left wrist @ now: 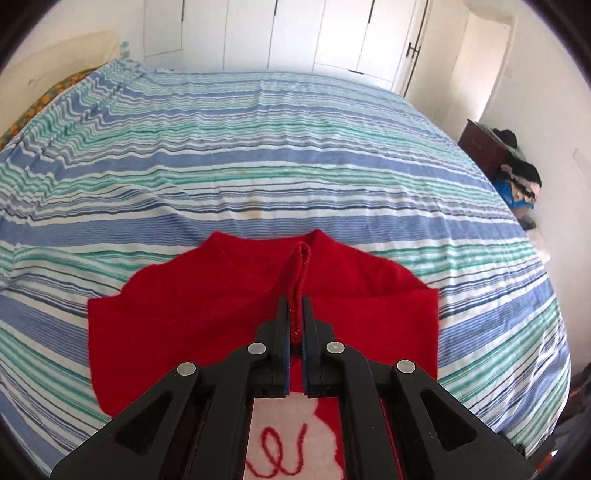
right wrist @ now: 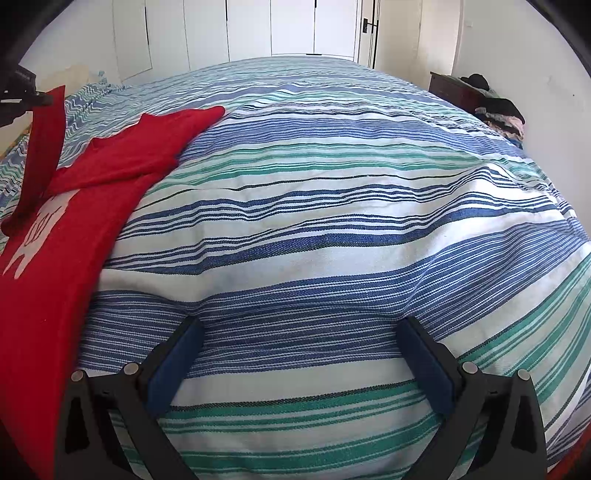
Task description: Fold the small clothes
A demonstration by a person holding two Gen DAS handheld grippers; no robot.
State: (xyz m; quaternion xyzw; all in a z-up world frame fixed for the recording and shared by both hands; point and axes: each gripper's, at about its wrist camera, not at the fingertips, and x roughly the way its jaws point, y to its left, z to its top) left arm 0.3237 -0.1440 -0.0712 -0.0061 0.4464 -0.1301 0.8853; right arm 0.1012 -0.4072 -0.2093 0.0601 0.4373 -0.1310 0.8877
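Pinching a fold of red cloth, my left gripper point(left wrist: 295, 301) has its two fingers point(left wrist: 282, 321) drawn close together, with only the thin ridge of fabric between the blue pads. That ridge runs forward from the fingertips toward the neckline and stands up off the rest of the garment. It belongs to the red sweater point(left wrist: 155, 325), which lies spread on the striped bedspread point(left wrist: 280, 162), collar end away from me and one sleeve folded across the chest. Below my fingers I see a white patch point(left wrist: 295, 443) on the sweater's front with red looping stitches in it.

My right gripper point(right wrist: 299, 332) sits low over the bedspread point(right wrist: 332, 229), well apart from the sweater, with its fingers point(right wrist: 173, 365) spread wide and nothing between them, only blue, green and white stripes. From this side the sweater point(right wrist: 74, 240) lies off to the left, its white figure point(right wrist: 37, 229) facing up, and a strip of red cloth point(right wrist: 44, 147) rises from it to the left gripper at the upper left edge.

White closet doors point(left wrist: 295, 33) stand beyond the far end of the bed. To the right, a dark wooden dresser point(right wrist: 454, 92) carries a heap of clothes point(right wrist: 498, 110).
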